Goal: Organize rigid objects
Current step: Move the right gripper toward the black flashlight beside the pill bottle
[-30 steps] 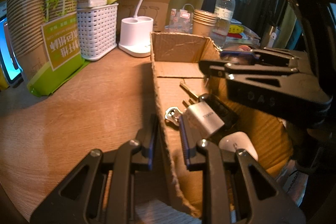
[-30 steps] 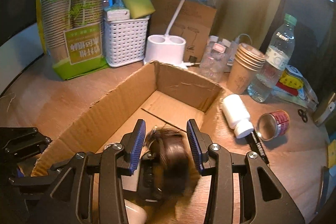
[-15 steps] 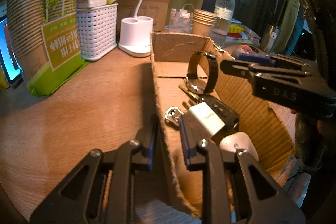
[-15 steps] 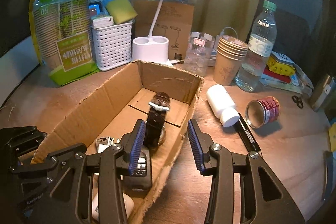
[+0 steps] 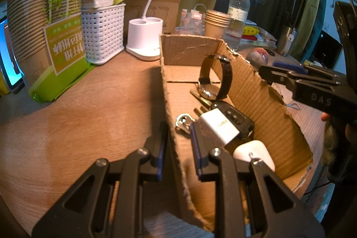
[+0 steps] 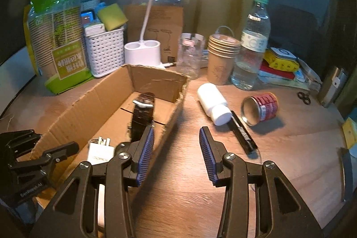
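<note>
An open cardboard box lies on the wooden table. In it are a dark wristwatch standing on edge, a white charger, a black car key, metal keys and a white mouse-like object. My left gripper straddles the box's left wall, its jaws close on either side. My right gripper is open and empty over the table just right of the box. A white pill bottle, a black pen and a red tin can lie on the table.
At the back stand a pack of paper cups, a white basket, a desk lamp base, a clear jar, stacked paper cups and a water bottle. Small scissors lie far right.
My right gripper let go of the wristwatch in the box, pulled back out and moved right over the table. The left gripper has not moved.
</note>
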{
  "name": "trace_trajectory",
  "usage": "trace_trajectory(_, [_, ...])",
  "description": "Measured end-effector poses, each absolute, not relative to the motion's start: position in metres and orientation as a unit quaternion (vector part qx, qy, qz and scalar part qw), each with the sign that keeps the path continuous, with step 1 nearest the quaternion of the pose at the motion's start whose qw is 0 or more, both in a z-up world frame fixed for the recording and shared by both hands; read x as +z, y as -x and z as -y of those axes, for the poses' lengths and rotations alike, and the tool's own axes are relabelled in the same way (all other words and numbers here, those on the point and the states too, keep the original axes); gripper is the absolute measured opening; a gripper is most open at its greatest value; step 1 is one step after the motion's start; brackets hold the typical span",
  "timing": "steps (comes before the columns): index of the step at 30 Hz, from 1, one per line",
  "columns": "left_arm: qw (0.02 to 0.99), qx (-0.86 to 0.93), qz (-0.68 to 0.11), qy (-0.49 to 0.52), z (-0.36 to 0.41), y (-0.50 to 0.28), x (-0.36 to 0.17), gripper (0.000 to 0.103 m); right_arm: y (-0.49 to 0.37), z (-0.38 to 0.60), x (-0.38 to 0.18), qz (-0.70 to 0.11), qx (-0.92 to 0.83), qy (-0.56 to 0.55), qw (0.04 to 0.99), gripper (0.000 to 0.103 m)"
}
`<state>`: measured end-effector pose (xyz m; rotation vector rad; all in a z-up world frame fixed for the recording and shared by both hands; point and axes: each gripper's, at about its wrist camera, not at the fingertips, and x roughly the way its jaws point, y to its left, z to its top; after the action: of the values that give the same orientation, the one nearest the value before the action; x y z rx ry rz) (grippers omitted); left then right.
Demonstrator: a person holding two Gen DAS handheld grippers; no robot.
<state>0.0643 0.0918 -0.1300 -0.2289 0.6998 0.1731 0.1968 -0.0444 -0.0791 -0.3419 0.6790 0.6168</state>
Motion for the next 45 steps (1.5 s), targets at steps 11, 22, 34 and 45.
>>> trace_trajectory(11, [0.929, 0.084, -0.342, 0.112, -0.092, -0.064, -0.13, 0.022, -0.217, 0.083, -0.091, -0.338, 0.238, 0.159, 0.896, 0.045])
trace_trajectory(22, [0.929, 0.084, -0.342, 0.112, -0.092, -0.064, -0.13, 0.022, -0.245, 0.101, -0.111, -0.36, 0.209, 0.15, 0.897, 0.045])
trace_trajectory(34, [0.929, 0.084, -0.342, 0.112, -0.092, -0.064, -0.13, 0.022, -0.265, 0.098, -0.12, -0.369, 0.199, 0.158, 0.894, 0.045])
trace_trajectory(45, [0.929, 0.084, -0.342, 0.112, -0.092, -0.064, -0.13, 0.022, -0.285, 0.093, -0.126, -0.376, 0.192, 0.163, 0.892, 0.045])
